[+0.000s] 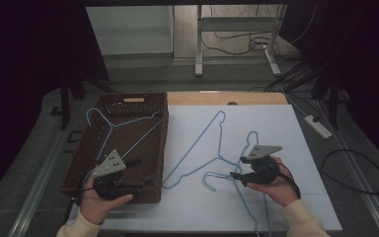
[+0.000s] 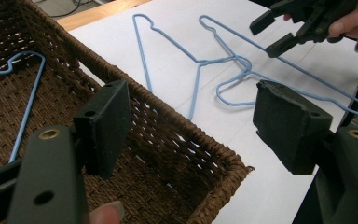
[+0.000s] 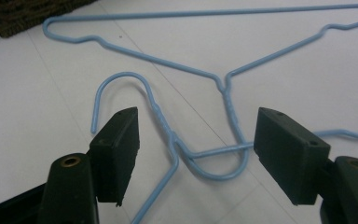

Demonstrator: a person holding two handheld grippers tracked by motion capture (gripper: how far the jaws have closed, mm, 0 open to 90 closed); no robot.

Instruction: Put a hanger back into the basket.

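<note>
While both the left gripper (image 1: 139,174) and right gripper (image 1: 237,168) stand apart and empty, we judge the hanger (image 3: 168,135) light, springy, slippery, best gripped at its twisted neck.

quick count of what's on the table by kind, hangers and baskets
blue wire hangers: 3 (one in the basket, two hooked together on the white sheet)
brown wicker basket: 1
total: 4

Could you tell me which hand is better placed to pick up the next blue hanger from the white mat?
Right: the right gripper hovers open over the hooked hangers, while the left gripper is at the basket.
</note>
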